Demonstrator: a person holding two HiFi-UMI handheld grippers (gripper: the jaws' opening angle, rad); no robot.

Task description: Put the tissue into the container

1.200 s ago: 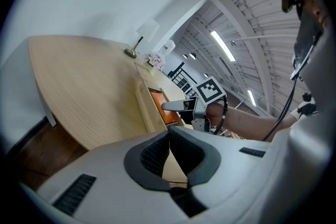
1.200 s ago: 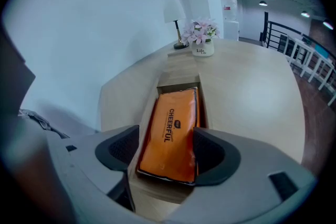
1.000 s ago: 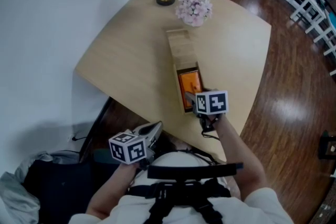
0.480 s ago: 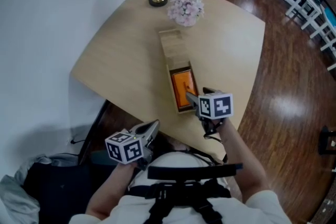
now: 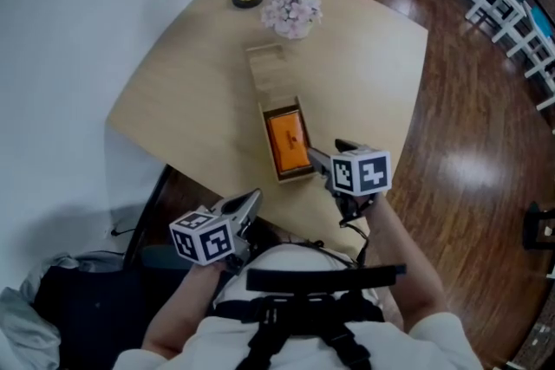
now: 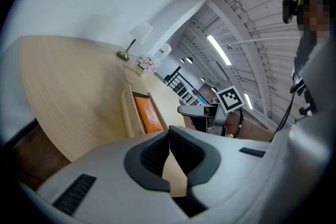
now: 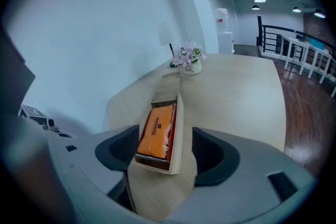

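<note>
Pale wooden surface [image 5: 364, 56] carries a long wooden container [image 5: 267, 74]; the orange tissue pack [image 5: 287, 142] lies inside its open end. The right gripper [image 5: 329, 150] hovers near that end, jaws spread, empty. The left gripper [image 5: 247, 205], jaws pressed together, hangs off the surface's edge.

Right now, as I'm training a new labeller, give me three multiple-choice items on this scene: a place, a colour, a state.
1. Where is the tissue pack?
A) on the bare table
B) inside the wooden container
C) on the floor

2. What colour is the pack?
A) blue
B) orange
C) white

3. How are the right tongs?
A) open, gripping nothing
B) shut on the pack
C) shut on the container

Key: 1 B, it lies in the container's open end; 2 B, its wrapper is orange; 3 A, the jaws stand apart, touching nothing.
</note>
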